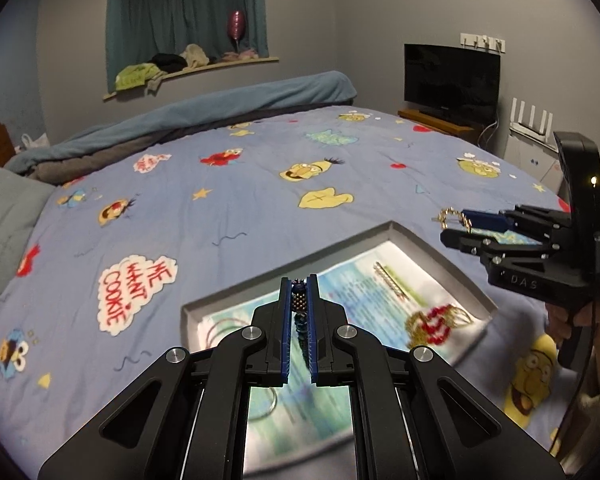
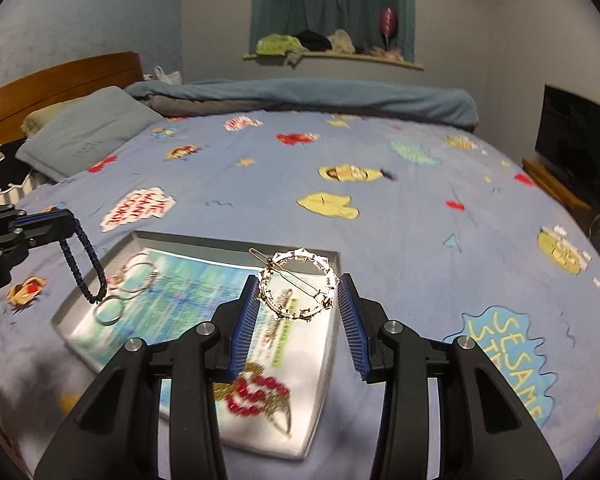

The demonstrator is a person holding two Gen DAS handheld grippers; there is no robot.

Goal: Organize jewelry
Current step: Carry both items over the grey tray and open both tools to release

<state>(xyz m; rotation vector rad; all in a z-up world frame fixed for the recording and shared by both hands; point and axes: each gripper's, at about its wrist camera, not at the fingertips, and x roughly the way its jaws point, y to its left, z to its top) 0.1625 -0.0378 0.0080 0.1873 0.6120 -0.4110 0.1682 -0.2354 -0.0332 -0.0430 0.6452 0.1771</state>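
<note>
Gold ring clip (image 2: 298, 285): spans the right gripper (image 2: 299, 300) pads, held above the tray.
Left gripper (image 1: 299, 312): clamped narrow on a dark beaded bracelet (image 1: 299, 300).
Tray (image 2: 236, 242): raised grey rim, red beads (image 2: 258, 394) near corner.
Right view only: bracelet dangling over hoops (image 2: 134, 278).
Beyond: open bedspread (image 1: 228, 208).

Matte black plastic left gripper (image 1: 299, 292), angular linkage arms studded with round silver screws, ribbed blue pads (image 1: 285, 332) lining both fingers. Same build on the black right gripper (image 2: 299, 294): silver screws, blue ribbed pads (image 2: 247, 320). Side-on, its body reads "DAS", a small light glowing, black cable trailing.
</note>
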